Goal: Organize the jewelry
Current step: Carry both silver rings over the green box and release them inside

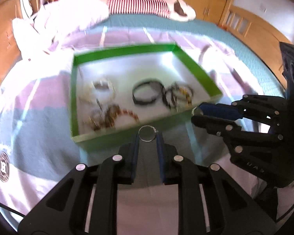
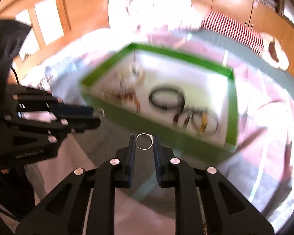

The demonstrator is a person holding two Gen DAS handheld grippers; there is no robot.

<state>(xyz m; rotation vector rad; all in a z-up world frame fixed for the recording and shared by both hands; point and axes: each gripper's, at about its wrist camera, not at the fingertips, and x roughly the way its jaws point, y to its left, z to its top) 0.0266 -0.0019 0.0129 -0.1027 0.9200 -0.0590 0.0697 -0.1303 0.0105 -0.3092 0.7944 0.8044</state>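
Rings: the left tongs [image 1: 148, 135] held a thin silver ring [image 1: 146, 133]; the right tongs [image 2: 144, 141] held another ring [image 2: 144, 141], both just short of the green box's [image 1: 196, 66] near wall.
Box: on the bed [image 1: 39, 121], bangles [image 1: 147, 95] inside.
Doing it well: carry each ring over the wall, lower, then release.
Pose: both tongs narrow, angled down, side by side.

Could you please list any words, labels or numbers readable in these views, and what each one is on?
Nothing can be read for certain.
Round badge on the bedspread: lettering too blurred.
Embossed letters on the right tool's body: too faint.
Embossed line on the left tool's body: blurred, unreadable.
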